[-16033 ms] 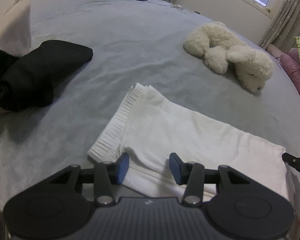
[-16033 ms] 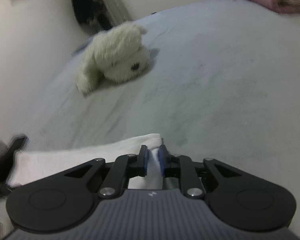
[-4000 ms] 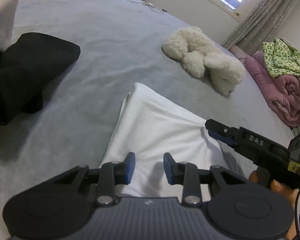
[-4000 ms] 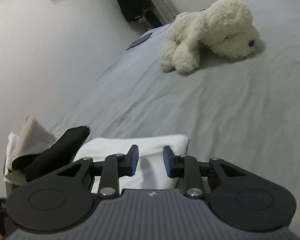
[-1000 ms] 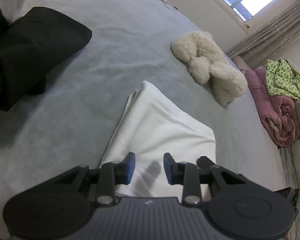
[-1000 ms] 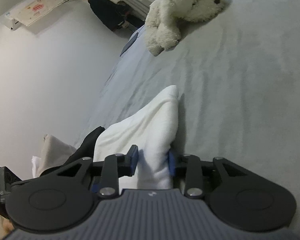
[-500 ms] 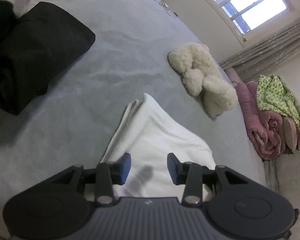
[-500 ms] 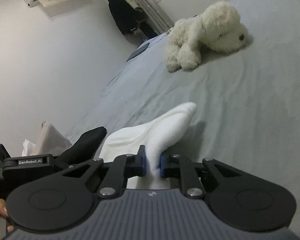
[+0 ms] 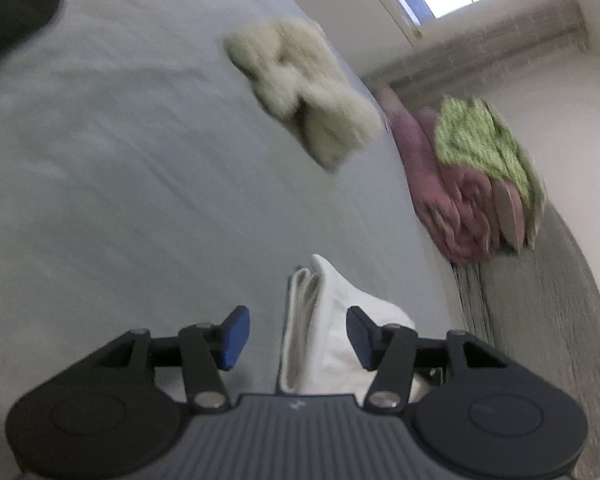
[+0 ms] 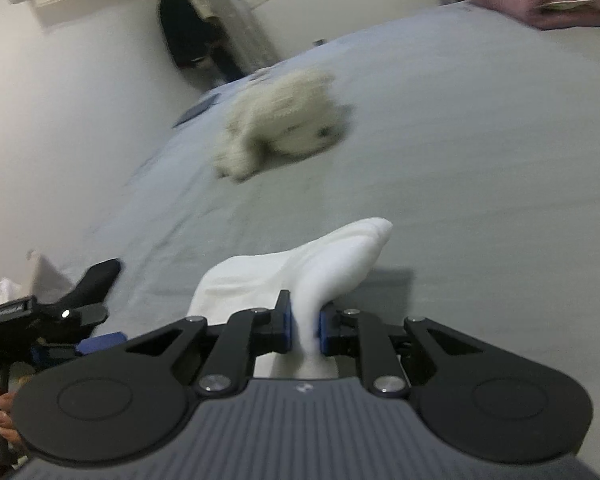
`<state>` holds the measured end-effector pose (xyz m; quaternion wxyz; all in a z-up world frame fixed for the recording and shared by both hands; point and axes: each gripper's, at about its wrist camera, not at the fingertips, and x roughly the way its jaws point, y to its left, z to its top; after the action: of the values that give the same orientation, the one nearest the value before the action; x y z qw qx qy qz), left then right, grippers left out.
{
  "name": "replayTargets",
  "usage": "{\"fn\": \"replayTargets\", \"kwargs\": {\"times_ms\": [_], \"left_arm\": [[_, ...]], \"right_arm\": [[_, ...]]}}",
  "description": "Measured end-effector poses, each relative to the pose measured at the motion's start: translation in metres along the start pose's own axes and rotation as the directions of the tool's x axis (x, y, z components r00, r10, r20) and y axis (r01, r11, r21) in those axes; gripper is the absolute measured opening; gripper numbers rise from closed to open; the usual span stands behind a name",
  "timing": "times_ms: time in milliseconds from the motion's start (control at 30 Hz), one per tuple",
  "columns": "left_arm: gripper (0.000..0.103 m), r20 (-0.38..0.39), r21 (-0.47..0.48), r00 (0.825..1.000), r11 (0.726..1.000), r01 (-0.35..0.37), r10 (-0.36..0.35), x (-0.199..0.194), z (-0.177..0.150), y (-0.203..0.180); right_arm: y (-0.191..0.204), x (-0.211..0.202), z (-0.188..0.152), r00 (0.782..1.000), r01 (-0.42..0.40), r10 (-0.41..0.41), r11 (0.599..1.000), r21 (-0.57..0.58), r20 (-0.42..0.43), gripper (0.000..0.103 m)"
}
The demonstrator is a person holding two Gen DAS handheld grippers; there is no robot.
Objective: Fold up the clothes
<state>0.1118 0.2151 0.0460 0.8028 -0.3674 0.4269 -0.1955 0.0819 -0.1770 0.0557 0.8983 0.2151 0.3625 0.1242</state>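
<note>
Right gripper point(image 10: 303, 330) is pinching the white garment point(image 10: 332, 256) near the plush dog point(image 10: 280, 120); left gripper point(image 9: 296, 336) is opening around it without touching; the one-sided grip risks unfolding the layers.

Left gripper point(image 9: 296, 334) opening — folded white garment point(image 9: 324, 328) lies between its fingers point(image 9: 234, 336), unpinched.

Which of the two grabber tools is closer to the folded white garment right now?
Right. The right gripper is clamped on the white garment, lifting a fold. The left gripper straddles it with its jaws opening, pads clear of the cloth.
</note>
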Motion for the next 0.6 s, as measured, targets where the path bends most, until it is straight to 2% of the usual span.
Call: {"fn": "replayTargets", "kwargs": {"times_ms": [167, 333, 400, 500, 533, 600], "left_arm": [[0.063, -0.080, 0.042, 0.995, 0.997, 0.071, -0.068, 0.037, -0.024, -0.033], [0.063, -0.089, 0.040, 0.994, 0.997, 0.064, -0.061, 0.057, -0.030, -0.047], [0.064, -0.098, 0.039, 0.994, 0.997, 0.062, -0.058, 0.064, -0.031, -0.049], [0.067, -0.116, 0.056, 0.993, 0.998, 0.032, -0.026, 0.079, -0.033, -0.051], [0.067, -0.123, 0.057, 0.992, 0.998, 0.020, -0.013, 0.084, -0.034, -0.050], [0.067, -0.134, 0.049, 0.991, 0.999, 0.004, 0.003, 0.091, -0.035, -0.048]], "right_arm": [[-0.049, -0.022, -0.003, 0.998, 0.061, -0.060, 0.997, 0.044, -0.035, 0.016], [-0.063, -0.013, -0.013, 0.998, 0.036, -0.032, 0.996, 0.086, -0.047, 0.022], [-0.059, -0.010, -0.014, 0.998, 0.040, -0.037, 0.997, 0.065, -0.046, 0.022], [-0.052, -0.014, -0.011, 0.993, 0.116, -0.117, 0.993, -0.017, -0.035, 0.030], [-0.049, -0.017, -0.010, 0.986, 0.162, -0.163, 0.985, -0.055, -0.015, 0.037], [-0.039, -0.028, -0.012, 0.961, 0.275, -0.269, 0.952, -0.133, 0.063, 0.040]]}}
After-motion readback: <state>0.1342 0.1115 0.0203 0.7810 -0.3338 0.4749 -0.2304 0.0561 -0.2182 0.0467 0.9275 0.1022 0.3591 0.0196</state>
